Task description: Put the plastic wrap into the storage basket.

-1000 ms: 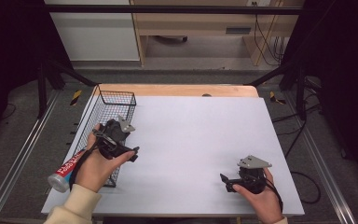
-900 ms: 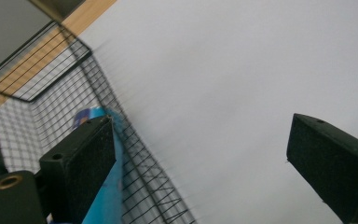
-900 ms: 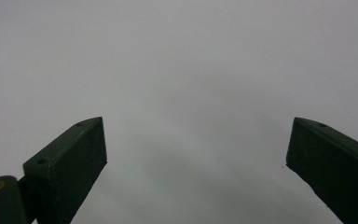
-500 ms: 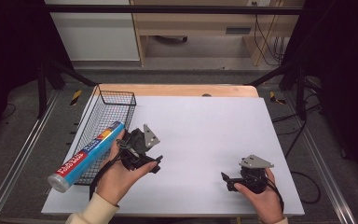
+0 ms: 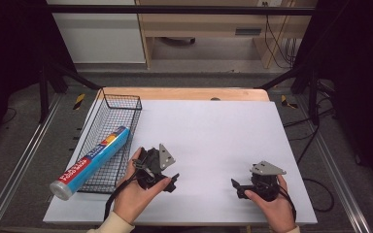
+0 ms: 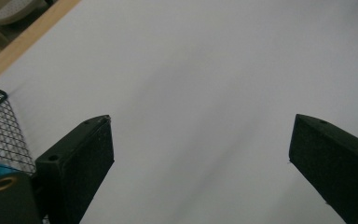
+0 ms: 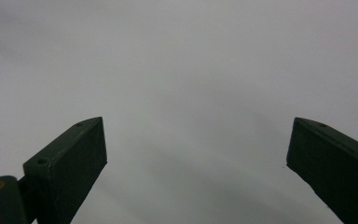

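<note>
A blue tube (image 5: 93,160) with a white cap lies slanted across the black wire basket (image 5: 121,101), its capped end sticking out over the basket's near rim. My left gripper (image 5: 172,182) is just right of the basket, low over the white table (image 5: 213,131), jaws wide open and empty. In the left gripper view the gripper (image 6: 200,154) faces bare white surface, with the basket mesh (image 6: 2,135) at the left edge. My right gripper (image 5: 235,187) sits near the front right of the table, open with nothing between its fingers (image 7: 70,158).
The table's wooden far edge (image 5: 184,93) runs behind the white surface. Metal rails (image 5: 19,165) flank the table on both sides. Cables trail from each gripper toward the person.
The left gripper let go of the blue tube, which now lies across the basket, and moved right and toward the table's front. The right gripper has stayed put.
</note>
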Tool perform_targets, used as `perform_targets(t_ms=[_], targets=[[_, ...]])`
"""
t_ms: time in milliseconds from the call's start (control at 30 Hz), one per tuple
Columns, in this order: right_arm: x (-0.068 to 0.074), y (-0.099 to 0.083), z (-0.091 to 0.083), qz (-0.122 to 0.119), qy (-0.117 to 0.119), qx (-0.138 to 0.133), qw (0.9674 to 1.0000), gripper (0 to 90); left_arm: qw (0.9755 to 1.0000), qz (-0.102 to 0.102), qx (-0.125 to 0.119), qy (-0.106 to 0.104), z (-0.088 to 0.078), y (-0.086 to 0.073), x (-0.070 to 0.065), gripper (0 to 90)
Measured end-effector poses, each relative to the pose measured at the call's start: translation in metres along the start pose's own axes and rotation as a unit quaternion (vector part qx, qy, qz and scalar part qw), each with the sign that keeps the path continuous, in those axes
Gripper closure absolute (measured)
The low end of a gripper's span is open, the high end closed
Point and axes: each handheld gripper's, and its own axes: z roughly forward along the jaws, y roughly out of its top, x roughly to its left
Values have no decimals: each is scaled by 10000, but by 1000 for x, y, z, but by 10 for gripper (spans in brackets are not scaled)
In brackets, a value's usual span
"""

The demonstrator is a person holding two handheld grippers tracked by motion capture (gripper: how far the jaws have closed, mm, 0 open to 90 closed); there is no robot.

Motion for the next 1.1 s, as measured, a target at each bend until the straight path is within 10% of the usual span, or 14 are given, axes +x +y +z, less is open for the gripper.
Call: perform_targets(t_ms=[700, 1100], targets=[[0, 0, 0, -19, -9, 26, 10000, 56, 9997, -213, -118, -95, 36, -43, -7, 67], [1, -1, 1, -57, -89, 24, 9999, 57, 9977, -313, -582, -143, 31, -69, -8, 72]])
